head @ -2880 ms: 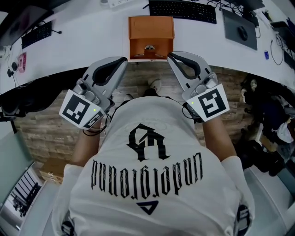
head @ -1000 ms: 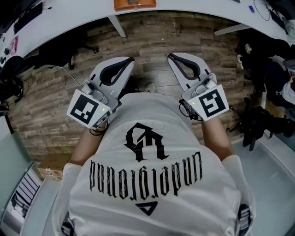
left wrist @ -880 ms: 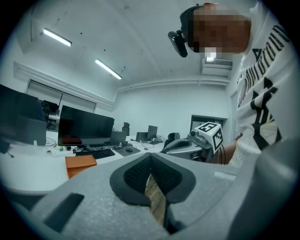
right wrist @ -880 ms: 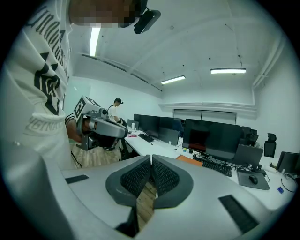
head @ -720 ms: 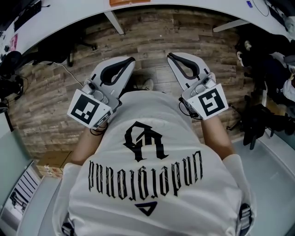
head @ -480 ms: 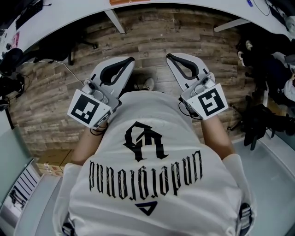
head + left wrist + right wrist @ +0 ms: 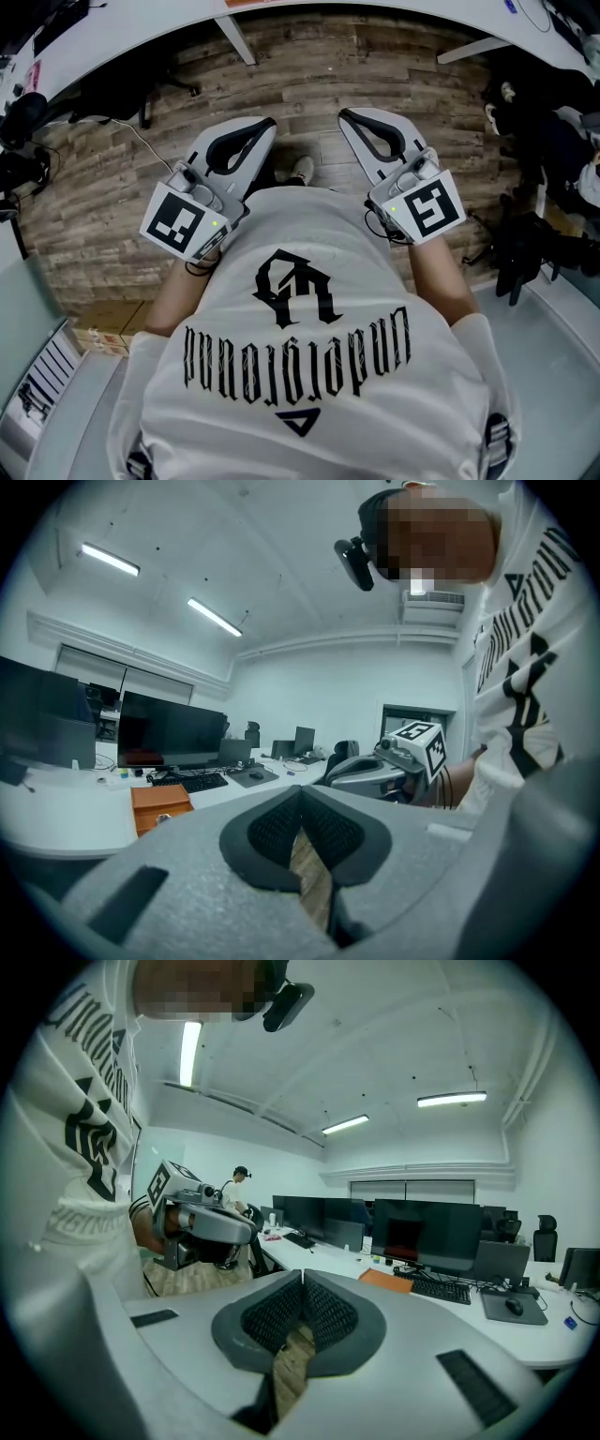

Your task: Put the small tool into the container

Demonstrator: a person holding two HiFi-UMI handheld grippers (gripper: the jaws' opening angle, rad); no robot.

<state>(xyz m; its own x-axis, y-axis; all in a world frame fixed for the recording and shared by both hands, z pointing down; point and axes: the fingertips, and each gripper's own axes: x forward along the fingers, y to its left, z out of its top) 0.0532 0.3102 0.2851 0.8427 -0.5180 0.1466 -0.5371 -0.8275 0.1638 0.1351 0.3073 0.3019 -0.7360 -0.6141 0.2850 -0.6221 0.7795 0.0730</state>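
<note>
Over plank floor point(image 7: 375, 66): left tool point(image 7: 266, 123), right tool point(image 7: 345, 114) abreast, jaws together.

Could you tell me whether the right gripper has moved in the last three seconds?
Yes. The right gripper has drawn back from the white desk: its tip was at the desk's edge, now over wooden floor.

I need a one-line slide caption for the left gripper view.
Left gripper, jaws shut and empty, faces a white desk with an orange box.

white tee point(image 7: 394, 295) — black gothic lettering point(image 7: 300, 354)
</note>
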